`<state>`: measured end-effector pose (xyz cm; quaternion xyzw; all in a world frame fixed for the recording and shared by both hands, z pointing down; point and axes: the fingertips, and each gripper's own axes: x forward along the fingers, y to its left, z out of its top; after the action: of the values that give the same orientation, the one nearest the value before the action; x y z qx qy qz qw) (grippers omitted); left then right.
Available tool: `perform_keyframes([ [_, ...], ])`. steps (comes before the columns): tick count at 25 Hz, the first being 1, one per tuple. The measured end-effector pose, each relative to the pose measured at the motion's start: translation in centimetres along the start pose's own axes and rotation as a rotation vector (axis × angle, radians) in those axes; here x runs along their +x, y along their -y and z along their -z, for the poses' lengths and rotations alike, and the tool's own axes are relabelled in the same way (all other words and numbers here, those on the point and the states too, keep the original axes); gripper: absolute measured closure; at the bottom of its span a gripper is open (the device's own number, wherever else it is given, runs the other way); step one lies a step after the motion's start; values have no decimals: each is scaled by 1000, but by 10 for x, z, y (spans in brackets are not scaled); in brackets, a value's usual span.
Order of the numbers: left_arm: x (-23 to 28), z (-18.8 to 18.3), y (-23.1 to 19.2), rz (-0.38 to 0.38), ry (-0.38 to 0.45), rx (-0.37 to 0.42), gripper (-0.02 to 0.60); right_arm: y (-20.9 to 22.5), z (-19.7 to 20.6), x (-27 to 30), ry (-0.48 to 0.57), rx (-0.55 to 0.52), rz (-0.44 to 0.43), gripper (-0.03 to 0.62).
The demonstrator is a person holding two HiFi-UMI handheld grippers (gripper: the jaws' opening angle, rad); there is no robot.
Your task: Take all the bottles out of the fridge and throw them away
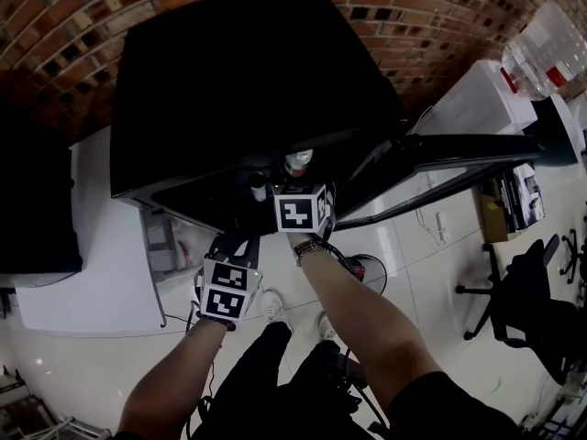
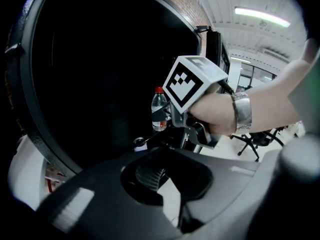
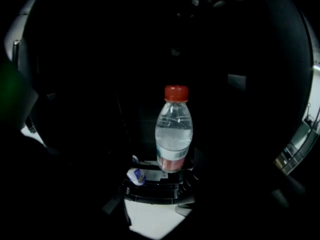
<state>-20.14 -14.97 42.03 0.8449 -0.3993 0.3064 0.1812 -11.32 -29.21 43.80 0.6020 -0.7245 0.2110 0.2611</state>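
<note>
Brick wall [image 1: 92,7]: curves across the top of the frame, behind everything.
Floor [image 1: 431,273]: pale glossy tiles fill the lower right, with open room between the fridge door and the office chair.
Surface [image 1: 92,273]: a white counter at left and centre carries the fridge, and its front edge runs just left of the left gripper.
Fridge [image 1: 248,81]: a black box at upper centre, dark inside.
Fridge door [image 1: 459,154]: swung open to the right, its long edge jutting out over the floor.
Office chair [image 1: 532,291]: black, at the right edge, well apart from the door.
Water jug [image 1: 550,49]: clear, in the upper right corner.
Left gripper [image 1: 234,246]: low at centre left, before the fridge opening; its jaws are together with nothing between them.
Right gripper [image 2: 174,118]: at the opening, just beside the bottle; its jaws stand apart and do not press on it.
Bottle [image 3: 173,134]: clear with a red cap, upright inside the fridge, straight ahead of the right gripper.
Small white-and-blue item [image 3: 136,175]: lies just lower left of the bottle's base.
</note>
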Motion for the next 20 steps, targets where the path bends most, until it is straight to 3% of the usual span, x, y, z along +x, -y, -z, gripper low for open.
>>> perform_keyframes([
  [13, 15, 8, -17, 23, -29, 3, 578, 18, -16, 33, 34, 54, 87, 220],
  [20, 21, 10, -25, 21, -39, -2, 578, 20, -17, 45, 37, 45, 92, 231],
])
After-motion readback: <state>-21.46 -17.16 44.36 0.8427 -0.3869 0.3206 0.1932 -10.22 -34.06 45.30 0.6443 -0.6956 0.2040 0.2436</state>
